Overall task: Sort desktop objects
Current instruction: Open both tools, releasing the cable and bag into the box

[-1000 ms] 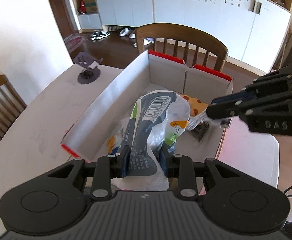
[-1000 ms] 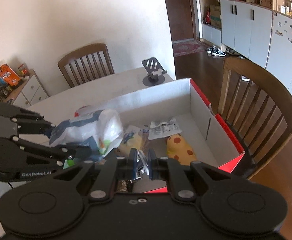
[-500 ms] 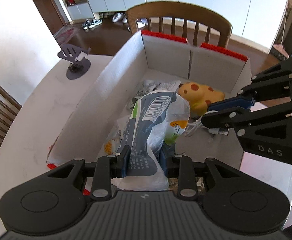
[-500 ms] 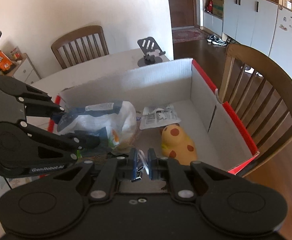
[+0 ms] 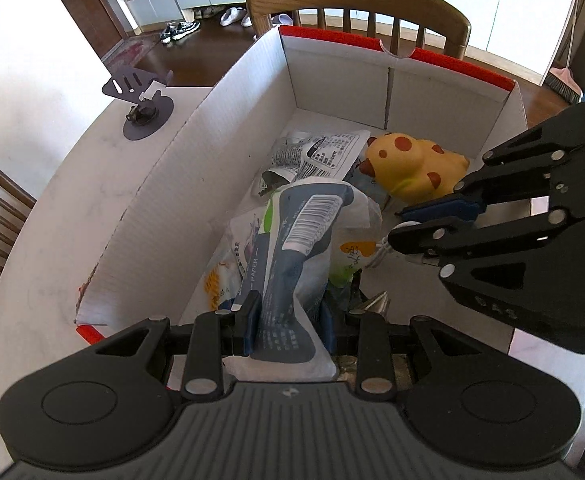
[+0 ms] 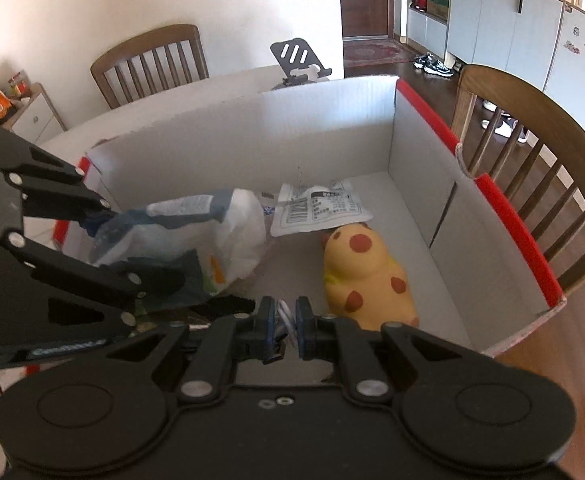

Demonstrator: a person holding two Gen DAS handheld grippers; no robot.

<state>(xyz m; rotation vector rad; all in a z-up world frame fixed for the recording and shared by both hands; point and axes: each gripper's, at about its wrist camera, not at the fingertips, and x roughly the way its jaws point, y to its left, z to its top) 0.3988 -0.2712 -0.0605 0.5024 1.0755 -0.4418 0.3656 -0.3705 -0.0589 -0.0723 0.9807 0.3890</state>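
- Left gripper [image 5: 288,322] pinches the tissue pack [image 5: 300,248], held over the near end of the box [image 5: 196,152].
- Right gripper [image 6: 280,322] is clamped on a white cable [image 6: 284,318], above the box floor.
- In the box: yellow spotted toy [image 6: 366,276], flat white packet [image 6: 318,208] by the far wall.
- Compared with 1 s ago: both grippers further over the box, more of the toy in view.

A white table [image 5: 52,216] carries a white cardboard box [image 5: 196,148] with red-edged rims, set near the table's edge beside a wooden chair [image 5: 356,4]. A dark grey phone stand [image 5: 140,96] sits on the tabletop just beyond the box's long wall. Inside the box lie a yellow spotted toy [image 6: 364,268], a printed white packet [image 6: 316,208] and other wrappers.
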